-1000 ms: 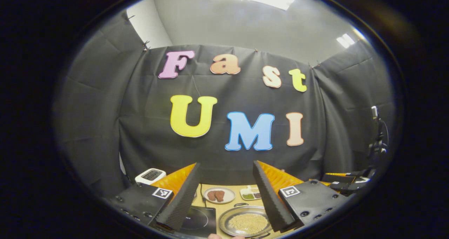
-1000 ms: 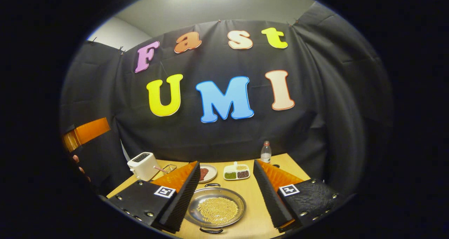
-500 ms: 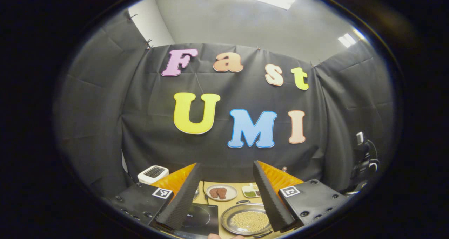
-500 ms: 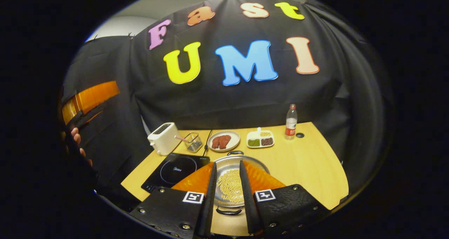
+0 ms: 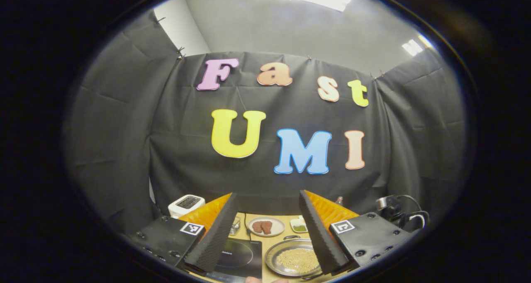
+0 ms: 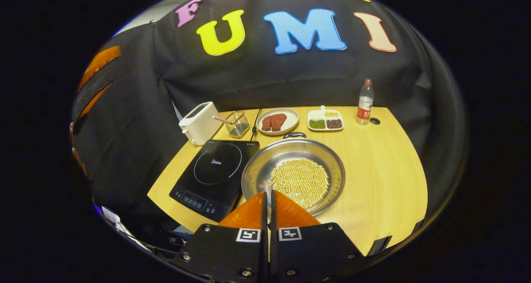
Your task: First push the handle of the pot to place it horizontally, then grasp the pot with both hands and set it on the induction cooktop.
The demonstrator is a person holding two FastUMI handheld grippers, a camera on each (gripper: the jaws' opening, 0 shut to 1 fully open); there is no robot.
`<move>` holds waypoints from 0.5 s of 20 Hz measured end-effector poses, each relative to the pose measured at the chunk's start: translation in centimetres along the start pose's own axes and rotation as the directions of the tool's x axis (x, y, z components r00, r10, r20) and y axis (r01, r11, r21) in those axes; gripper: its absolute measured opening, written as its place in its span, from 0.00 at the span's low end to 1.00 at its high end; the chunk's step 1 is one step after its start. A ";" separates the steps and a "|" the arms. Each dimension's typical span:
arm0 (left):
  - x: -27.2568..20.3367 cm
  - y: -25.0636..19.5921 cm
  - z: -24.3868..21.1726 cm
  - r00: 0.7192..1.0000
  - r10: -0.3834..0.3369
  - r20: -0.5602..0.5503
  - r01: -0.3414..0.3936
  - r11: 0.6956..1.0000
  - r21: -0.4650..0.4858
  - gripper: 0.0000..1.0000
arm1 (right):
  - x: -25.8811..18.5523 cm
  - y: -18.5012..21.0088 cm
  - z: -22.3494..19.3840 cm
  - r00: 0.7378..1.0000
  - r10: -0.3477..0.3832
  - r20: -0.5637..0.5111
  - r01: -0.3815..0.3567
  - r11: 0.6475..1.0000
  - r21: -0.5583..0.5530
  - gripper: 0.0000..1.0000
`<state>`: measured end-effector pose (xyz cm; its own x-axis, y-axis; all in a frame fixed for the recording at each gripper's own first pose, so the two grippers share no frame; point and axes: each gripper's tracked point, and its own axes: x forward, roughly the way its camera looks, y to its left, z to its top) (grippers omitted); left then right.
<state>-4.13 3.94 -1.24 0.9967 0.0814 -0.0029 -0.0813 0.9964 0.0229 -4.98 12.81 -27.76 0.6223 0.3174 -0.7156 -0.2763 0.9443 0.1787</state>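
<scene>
Left claw [image 5: 267,216] wide apart, raised; right claw [image 6: 268,200] closed, angled down.

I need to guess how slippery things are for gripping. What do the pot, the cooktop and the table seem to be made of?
The pot looks like polished steel: silvery, with bright reflections on its inner wall; pale beans lie in it. The induction cooktop seems glossy black glass, smooth with thin printed rings. The table looks like light wood or a wood-look laminate, matte; which one I cannot tell.

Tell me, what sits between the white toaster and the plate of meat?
A small wire basket with a pink-handled thing in it sits between the toaster and the plate of meat, seen in the right gripper view.
</scene>
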 end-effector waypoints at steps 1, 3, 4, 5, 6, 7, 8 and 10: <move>-0.2 0.2 0.0 1.000 0.004 -0.003 -0.004 1.000 0.001 0.99 | 0.8 0.0 -1.0 0.999 0.004 -0.037 -0.003 1.000 0.019 0.02; -0.3 0.7 -0.3 1.000 0.015 -0.009 -0.015 1.000 0.003 0.99 | 2.1 0.2 -2.7 0.994 0.014 -0.109 -0.009 0.999 0.038 0.02; -0.5 1.0 -0.5 1.000 0.019 -0.013 -0.019 1.000 0.005 0.99 | 2.7 0.2 -3.8 0.988 0.016 -0.151 -0.011 0.999 0.034 0.02; -0.6 1.2 -0.6 1.000 0.024 -0.017 -0.023 1.000 0.006 0.99 | 3.2 0.4 -5.0 0.980 0.023 -0.197 -0.017 0.999 0.033 0.02; -0.8 1.4 -0.8 0.999 0.028 -0.020 -0.028 1.000 0.008 0.99 | 3.8 0.8 -5.9 0.974 0.033 -0.224 -0.023 0.999 0.047 0.02; -0.8 1.7 -0.9 0.999 0.033 -0.023 -0.033 0.999 0.010 0.99 | 4.2 1.0 -6.7 0.967 0.039 -0.253 -0.026 0.998 0.057 0.02; -1.0 2.1 -0.8 0.999 0.041 -0.024 -0.040 0.999 0.012 0.99 | 4.7 1.3 -7.3 0.960 0.046 -0.276 -0.030 0.998 0.062 0.02; -1.0 2.7 -0.9 0.998 0.057 -0.026 -0.056 0.998 0.014 0.99 | 5.8 1.9 -8.4 0.949 0.058 -0.311 -0.044 0.998 0.054 0.02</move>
<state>-5.39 6.57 -2.04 0.9900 0.1384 -0.0275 -0.1374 0.9898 0.0369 -8.05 15.69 -37.20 0.3467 0.3295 -0.8782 -0.2632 0.9328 0.2461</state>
